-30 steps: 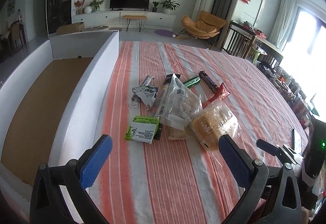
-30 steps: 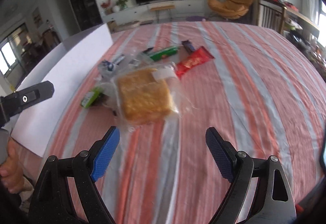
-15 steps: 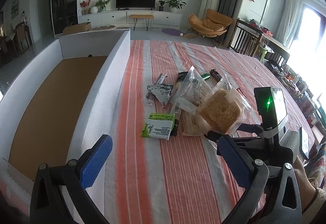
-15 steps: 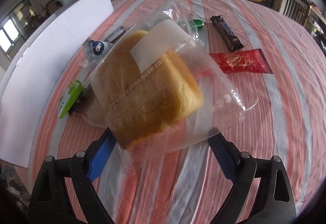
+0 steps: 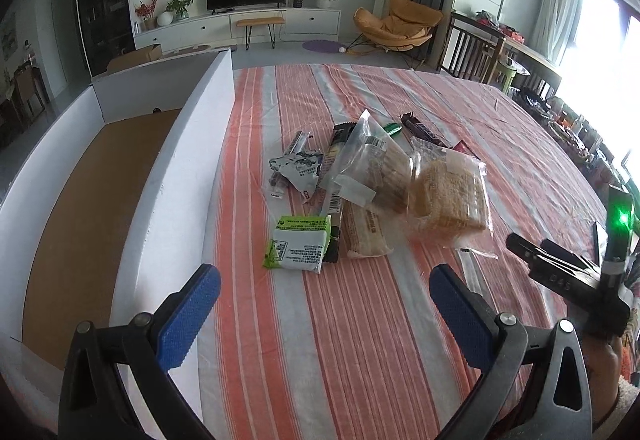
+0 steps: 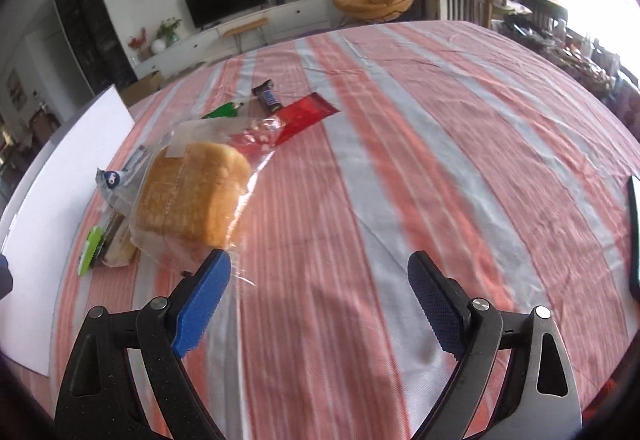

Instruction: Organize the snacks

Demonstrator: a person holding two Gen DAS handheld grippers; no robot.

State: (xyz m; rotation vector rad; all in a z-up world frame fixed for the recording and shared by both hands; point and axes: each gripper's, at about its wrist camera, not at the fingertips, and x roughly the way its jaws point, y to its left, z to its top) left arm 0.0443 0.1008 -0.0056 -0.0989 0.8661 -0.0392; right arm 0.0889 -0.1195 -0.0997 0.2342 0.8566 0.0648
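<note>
**Both claws wide above a striped bench, snack pile beside an open box**

Left claw (image 5: 320, 304) spread wide, empty, low over the near part of the bench (image 5: 360, 360). Right claw (image 6: 318, 292) likewise spread wide and holding nothing; left pad (image 6: 202, 304) just at the clear wrapper edge of the bagged bread (image 6: 192, 195), contact not certain. Bagged bread at the right edge of the snack pile, partly over the red packet (image 6: 306, 115). Left of it: clear bag of crackers (image 5: 376, 167), long wrapped bar (image 5: 364, 232), green-and-white packet (image 5: 298, 244), grey foil packet (image 5: 298, 167). Farther back: green packet (image 6: 224, 111) and dark chocolate bar (image 6: 268, 97). White-walled cardboard box (image 5: 184, 175) with bare brown floor along the bench's left edge, long wall just beside the pile, narrow strip of cloth between. Wide open cloth to the right of the pile and toward the far edge; near strip under both claws also free. Dark phone (image 6: 634, 236) at the bench's right edge.
</note>
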